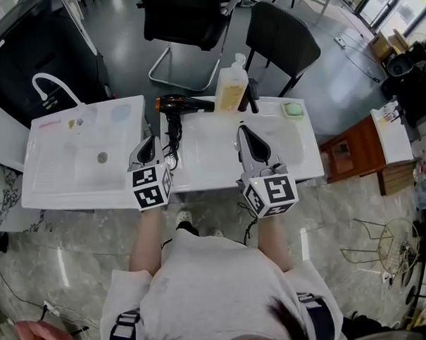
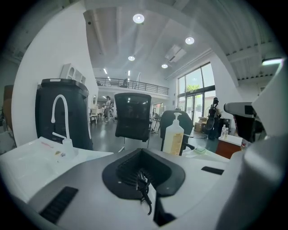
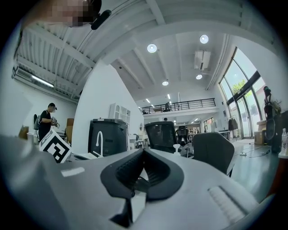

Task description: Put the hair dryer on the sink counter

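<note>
Room: a big bright hall with a shiny grey floor [image 1: 123, 57]. Two black chairs [image 1: 185, 19] stand behind the sinks.

Sinks: two white ones stand side by side. The left sink [image 1: 59, 197] has a bent white tap [image 1: 51, 85] at the back. The right one is the sink counter [image 1: 212, 159].

Hair dryer: the black hair dryer [image 1: 185, 103] lies flat on the back left corner of the sink counter. Its orange end points left and its handle points toward the person.

Cord: the black cord [image 1: 173, 136] runs from the handle down the left side of the sink counter. It ends right by the tip of the left gripper.

Soap bottle: a pale yellow soap bottle [image 1: 232, 87] with a pump stands just right of the hair dryer. The left gripper view shows it too [image 2: 173, 137].

Green soap: a green soap [image 1: 293, 109] lies at the back right corner.

Left gripper: the left gripper [image 1: 154, 141] sits low over the gap between the two sinks. In the left gripper view its jaws are pressed together [image 2: 143, 157], and a twisty bit of black cord [image 2: 145, 191] is pinched between them.

Right gripper: the right gripper [image 1: 244, 130] is over the middle of the sink counter, well apart from the hair dryer. In the right gripper view its jaws are together [image 3: 143, 152], and I see nothing held in them.

Marker cubes: each gripper has a black and white marker cube [image 1: 150, 188] near the person's hand.
</note>
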Demonstrator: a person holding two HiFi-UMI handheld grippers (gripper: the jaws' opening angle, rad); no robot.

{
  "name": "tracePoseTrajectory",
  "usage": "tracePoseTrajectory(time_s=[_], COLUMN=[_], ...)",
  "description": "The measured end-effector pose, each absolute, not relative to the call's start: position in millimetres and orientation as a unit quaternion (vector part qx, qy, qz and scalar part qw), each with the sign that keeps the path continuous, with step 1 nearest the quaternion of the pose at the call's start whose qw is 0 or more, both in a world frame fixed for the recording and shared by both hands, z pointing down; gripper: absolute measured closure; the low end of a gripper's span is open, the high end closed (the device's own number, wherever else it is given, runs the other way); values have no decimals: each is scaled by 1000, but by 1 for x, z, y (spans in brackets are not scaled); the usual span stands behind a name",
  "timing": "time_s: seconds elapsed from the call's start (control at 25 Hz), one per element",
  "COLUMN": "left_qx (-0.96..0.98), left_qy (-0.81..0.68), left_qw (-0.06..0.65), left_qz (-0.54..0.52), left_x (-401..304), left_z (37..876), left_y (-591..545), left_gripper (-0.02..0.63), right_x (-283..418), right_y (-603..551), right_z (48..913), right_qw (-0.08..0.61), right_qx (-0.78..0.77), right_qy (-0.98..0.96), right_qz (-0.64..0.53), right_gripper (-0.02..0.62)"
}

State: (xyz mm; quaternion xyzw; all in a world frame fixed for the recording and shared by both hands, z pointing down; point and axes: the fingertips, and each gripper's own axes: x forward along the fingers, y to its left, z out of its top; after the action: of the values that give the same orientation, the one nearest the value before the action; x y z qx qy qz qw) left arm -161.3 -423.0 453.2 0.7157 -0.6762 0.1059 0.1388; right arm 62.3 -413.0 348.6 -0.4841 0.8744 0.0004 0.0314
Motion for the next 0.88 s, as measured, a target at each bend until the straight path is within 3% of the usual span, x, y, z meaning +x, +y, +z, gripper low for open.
tracePoseTrajectory(time_s=[0.88], left_qx=[745], left_qy=[-665], left_qw=[59], left_qz=[-8], left_x=[-124], left_z=[345], left_y=[-332], left_gripper=[597], right_x=[99], right_y=[-356], right_z=[318], right_qw=[62], right_qx=[-465], right_qy=[882], right_qz=[27], right_gripper=[584])
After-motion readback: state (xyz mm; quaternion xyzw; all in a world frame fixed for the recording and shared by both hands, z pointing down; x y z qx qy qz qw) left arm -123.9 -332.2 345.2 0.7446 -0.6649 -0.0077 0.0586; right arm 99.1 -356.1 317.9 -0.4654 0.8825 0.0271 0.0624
